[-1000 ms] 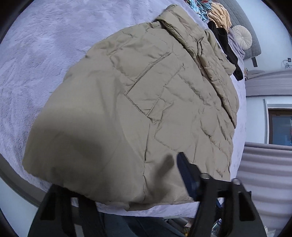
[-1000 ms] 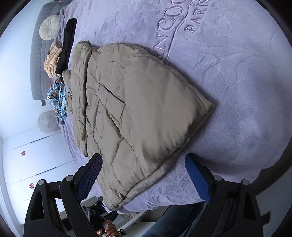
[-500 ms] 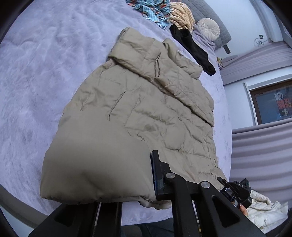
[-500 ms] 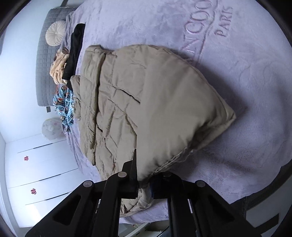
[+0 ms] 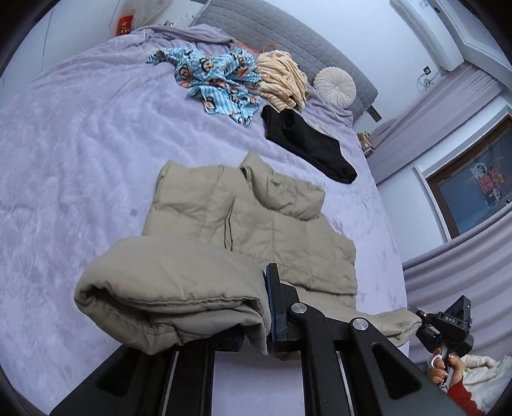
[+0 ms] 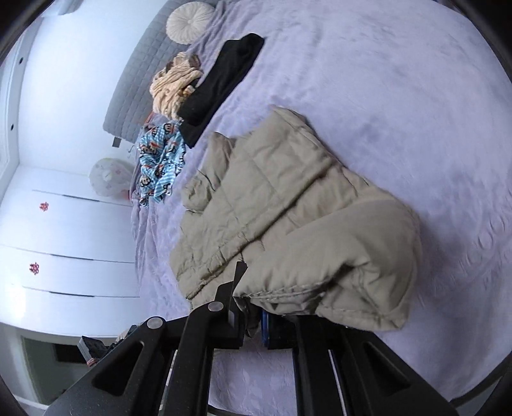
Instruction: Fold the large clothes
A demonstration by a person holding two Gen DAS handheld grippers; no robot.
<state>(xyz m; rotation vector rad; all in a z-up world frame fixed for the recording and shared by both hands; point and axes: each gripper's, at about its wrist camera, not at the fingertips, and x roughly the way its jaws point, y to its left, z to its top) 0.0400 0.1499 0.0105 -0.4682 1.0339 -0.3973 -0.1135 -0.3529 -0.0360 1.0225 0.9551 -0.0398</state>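
Observation:
A beige puffer jacket (image 5: pixel 256 217) lies on the lilac bed cover (image 5: pixel 80 144) with its collar toward the headboard. My left gripper (image 5: pixel 254 320) is shut on the jacket's bottom hem, which is lifted and curled over toward the collar. One of its fingers is buried under the fabric. In the right wrist view the same jacket (image 6: pixel 288 198) has its other hem corner pinched in my right gripper (image 6: pixel 252 316), also shut and raised off the bed. The right gripper (image 5: pixel 448 323) shows in the left wrist view at the lower right, held by a hand in a red sleeve.
Near the grey headboard (image 5: pixel 272 28) lie a blue monkey-print cloth (image 5: pixel 217 80), a cream striped garment (image 5: pixel 281 80), a black garment (image 5: pixel 307 144) and a round cushion (image 5: pixel 334 84). White wardrobe doors (image 6: pixel 64 230) stand beside the bed. Lilac curtains (image 5: pixel 454 275) hang at the right.
Both grippers have closed on the jacket's bottom hem and risen with it. The hem now curls up off the bed toward the collar. Both wrists have rolled.

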